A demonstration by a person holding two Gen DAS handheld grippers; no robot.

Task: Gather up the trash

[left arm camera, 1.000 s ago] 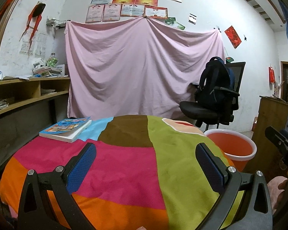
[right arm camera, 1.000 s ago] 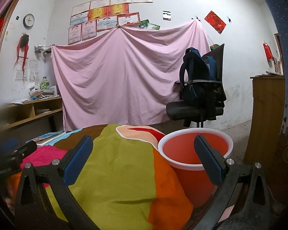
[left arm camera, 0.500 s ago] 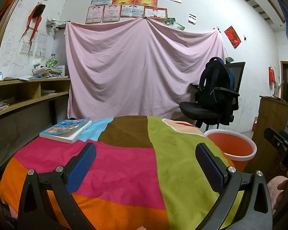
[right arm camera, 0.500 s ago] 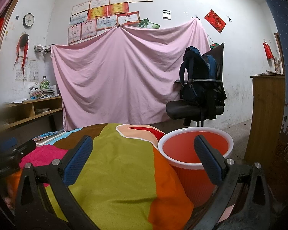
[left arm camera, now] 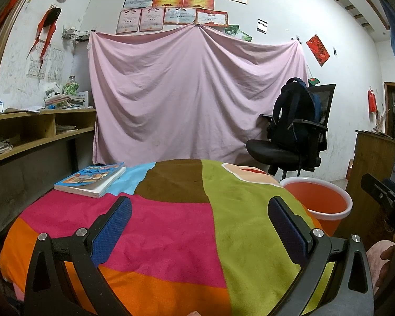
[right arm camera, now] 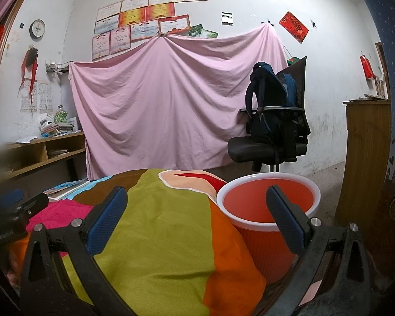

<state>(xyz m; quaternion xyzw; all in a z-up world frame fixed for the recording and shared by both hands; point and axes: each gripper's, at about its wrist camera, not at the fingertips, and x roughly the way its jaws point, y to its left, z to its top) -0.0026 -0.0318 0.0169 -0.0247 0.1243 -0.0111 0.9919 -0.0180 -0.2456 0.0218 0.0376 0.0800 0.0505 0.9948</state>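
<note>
Bin [right arm camera: 268,205]: an orange bin with a white rim, standing on the floor just beside the right edge of the surface; nothing shows in the part of its inside that can be seen.
Trash: none can be made out in either view.
Surface [left arm camera: 171,226]: covered by a cloth of pink, orange, green, brown and light blue patches; bare apart from one book.
Left tool [left arm camera: 200,226]: wide open, blue pads far apart, nothing between them; it hangs above the pink and green patches.
Right tool [right arm camera: 197,218]: wide open too, holding nothing; its right finger [right arm camera: 285,221] lies across the bin's mouth in the picture, its left one over the green patch.
Left view only: the book [left arm camera: 92,179] in full, lying flat at the far left of the surface on the blue patch; part of the right tool at the right border, and a hand [left arm camera: 389,263] beneath it.
Right view only: the bin's ribbed wall down to where the cloth hides it; a wooden cabinet [right arm camera: 363,158] beyond the bin; the left tool's body blurred at the left border. The book shows here only as a sliver.
Both views: a pink sheet [left arm camera: 197,97] hung on the far wall, and a chair [right arm camera: 268,147] with a dark backpack [right arm camera: 271,105] on it, behind the bin.
</note>
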